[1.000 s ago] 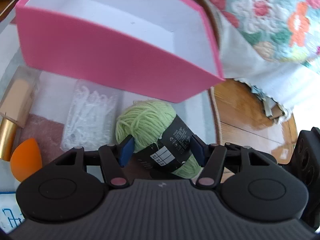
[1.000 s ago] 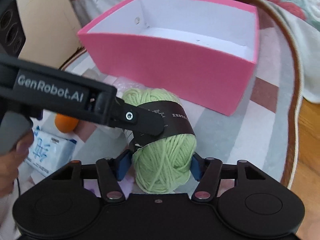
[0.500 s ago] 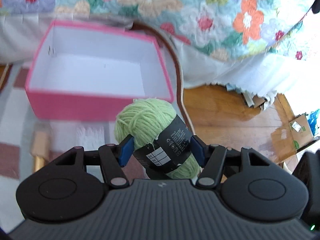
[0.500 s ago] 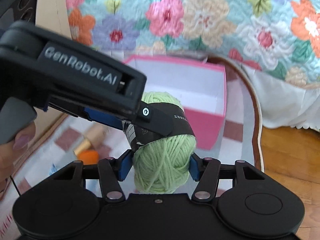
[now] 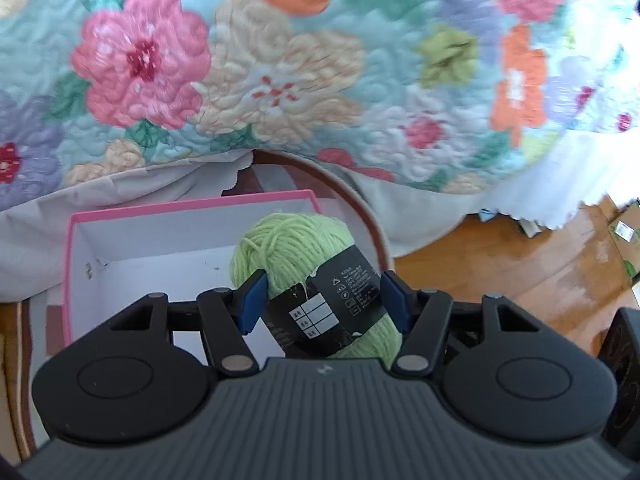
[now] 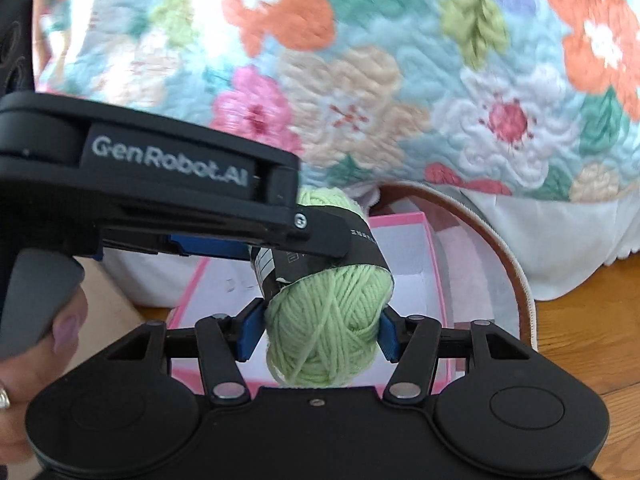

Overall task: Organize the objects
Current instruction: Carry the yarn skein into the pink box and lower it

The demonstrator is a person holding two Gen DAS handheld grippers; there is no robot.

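A light green yarn ball (image 5: 292, 252) with a black paper band is held by both grippers at once, in the air above the open pink box (image 5: 120, 216) with a white inside. My left gripper (image 5: 322, 300) is shut on its banded end. My right gripper (image 6: 320, 334) is shut on the bare green end of the yarn ball (image 6: 328, 336). In the right wrist view the left gripper's black body crosses from the left, and the pink box (image 6: 404, 218) lies below.
A floral quilt (image 5: 280, 80) hangs behind the box, with a white bed skirt (image 6: 560, 240) under it. The box sits on a round rug with a brown border (image 6: 516, 264). Wooden floor (image 5: 520, 264) lies to the right.
Both grippers have lifted the yarn ball off the rug and carried it up and forward over the pink box. The items on the rug have dropped out of view.
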